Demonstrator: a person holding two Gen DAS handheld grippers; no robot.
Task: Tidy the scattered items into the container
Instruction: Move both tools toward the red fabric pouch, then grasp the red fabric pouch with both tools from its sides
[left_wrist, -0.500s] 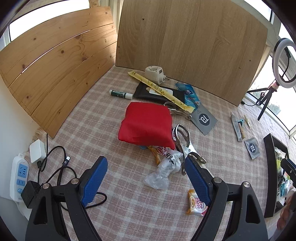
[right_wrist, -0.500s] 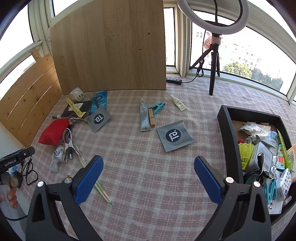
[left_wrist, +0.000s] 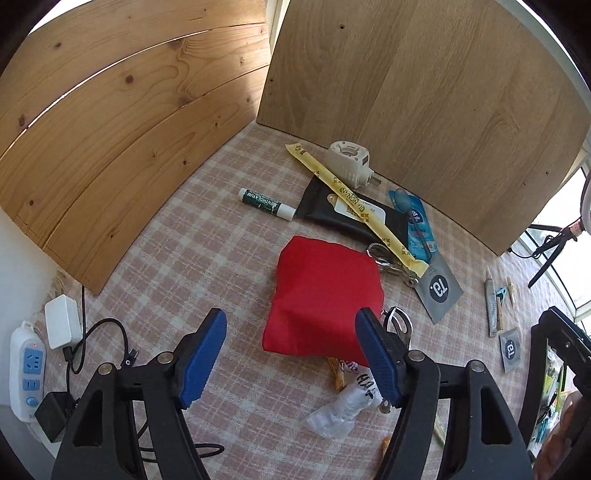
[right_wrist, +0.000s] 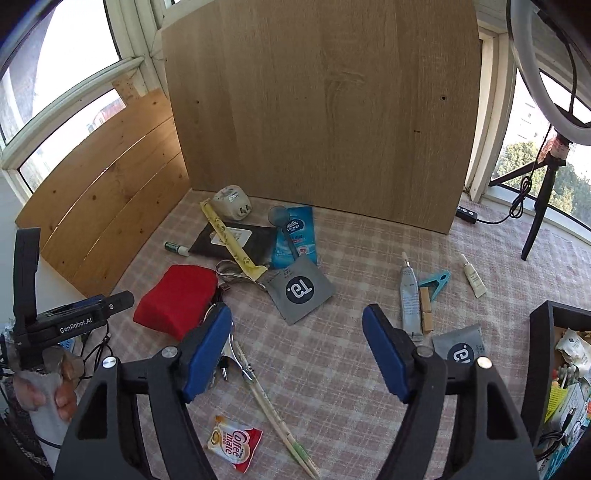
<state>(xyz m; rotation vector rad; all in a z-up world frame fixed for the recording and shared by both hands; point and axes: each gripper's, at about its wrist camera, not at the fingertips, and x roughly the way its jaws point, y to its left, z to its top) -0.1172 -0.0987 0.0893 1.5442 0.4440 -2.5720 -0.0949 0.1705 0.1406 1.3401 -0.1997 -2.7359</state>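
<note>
My left gripper is open and empty, just in front of a red cloth pouch, which also shows in the right wrist view. My right gripper is open and empty over the checked cloth, near a grey sachet. The black container stands at the right, holding several items. Scattered items include a lip balm stick, a black wipes pack, a yellow strip, metal clips, a crumpled plastic wrapper and a coffee sachet.
Wooden boards wall the left and back. A power strip and cables lie at the left edge. A tube, a wooden peg, a blue clip and chopsticks lie on the cloth. A ring light stand is at the right.
My left gripper has moved forward toward the red pouch. My right gripper has swung left and forward, so the container now sits at the frame's right edge.
</note>
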